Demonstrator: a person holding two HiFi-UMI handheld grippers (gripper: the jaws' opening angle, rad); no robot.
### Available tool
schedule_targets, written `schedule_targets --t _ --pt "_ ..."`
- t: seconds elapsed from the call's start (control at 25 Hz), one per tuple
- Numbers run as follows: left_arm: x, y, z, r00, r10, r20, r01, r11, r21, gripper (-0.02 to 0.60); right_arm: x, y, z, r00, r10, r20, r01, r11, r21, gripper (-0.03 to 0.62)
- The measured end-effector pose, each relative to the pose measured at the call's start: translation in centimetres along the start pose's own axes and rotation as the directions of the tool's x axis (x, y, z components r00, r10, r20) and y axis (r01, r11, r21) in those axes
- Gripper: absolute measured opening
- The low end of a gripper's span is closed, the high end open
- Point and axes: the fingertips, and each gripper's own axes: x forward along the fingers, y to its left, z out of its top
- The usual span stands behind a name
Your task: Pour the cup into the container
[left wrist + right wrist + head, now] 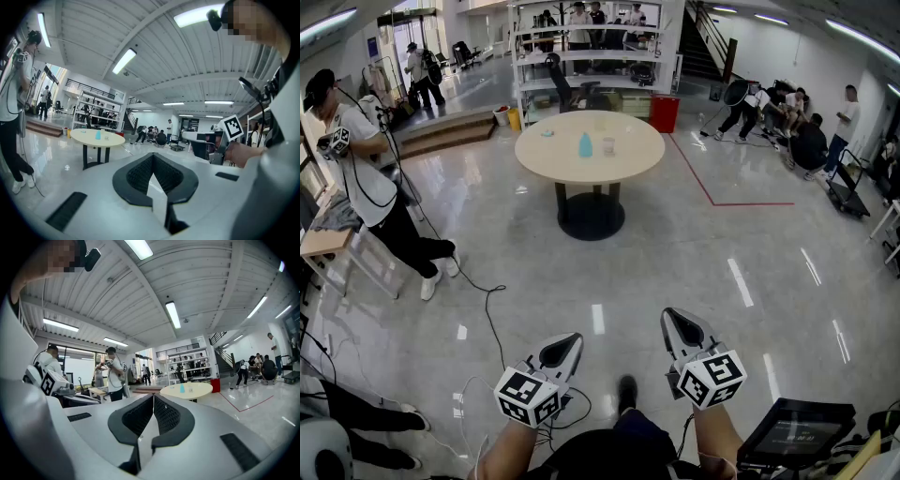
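Observation:
A round beige table (628,155) stands far ahead across the shiny floor. On it are a light blue container (585,145), a small clear cup (608,145) and a small object (547,132) to the left. My left gripper (571,341) and right gripper (674,317) are held low near my body, both shut with nothing between the jaws. In the left gripper view the table (108,138) and blue container (98,135) lie far beyond the shut left gripper (153,158). The right gripper view shows the table (199,391), container (182,388) and cup (191,388) beyond the shut right gripper (153,397).
A person (366,178) with grippers stands at the left by a small desk (323,242), and cables (487,319) trail on the floor. Shelves (591,56) and a red bin (664,113) stand behind the table. Several people (787,117) gather at the right. Red tape (703,183) marks the floor.

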Motion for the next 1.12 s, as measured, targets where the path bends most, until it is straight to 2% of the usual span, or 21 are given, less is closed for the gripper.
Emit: schedule_targets --t 0.12,0.2,0.28,0.48,0.76,0.92,1.12 --pt "4.1 1.3 1.6 1.0 -0.008 0.02 0.008 1.0 0.008 0.0 2.6 -3.1 0.9 1.0 0.026 0.016 -0.026 1.0 0.001 0.006" --pt "7.0 1.8 2.9 0.999 -0.016 0.042 0.014 0.999 0.039 0.0 4.5 -5.4 1.5 0.999 0.042 0.025 -0.042 0.999 -0.009 0.006" --pt "9.8 2.3 4.7 0.998 -0.004 0.062 0.0 0.998 0.065 0.0 6.5 -7.7 2.4 0.998 0.063 0.026 -0.063 0.998 -0.005 0.006" --pt "16.0 4.6 8.1 0.997 0.033 0.064 -0.038 0.997 0.072 0.0 11.7 -12.8 5.1 0.992 0.125 0.023 -0.125 0.992 -0.008 0.006" --pt "22.4 9.6 10.1 0.994 0.108 0.017 -0.108 0.994 0.029 0.0 18.7 -18.8 6.0 0.993 0.117 -0.006 -0.117 0.993 -0.023 0.006" --pt "25.7 12.7 11.0 0.996 0.092 0.021 -0.093 0.995 0.034 0.0 22.8 -20.7 6.3 0.993 0.116 0.0 -0.116 0.993 0.0 0.006" --pt "30.1 19.7 12.3 0.995 0.081 0.057 -0.083 0.996 0.025 0.0 29.8 -22.9 6.7 0.995 0.096 -0.001 -0.096 0.995 -0.024 0.006"
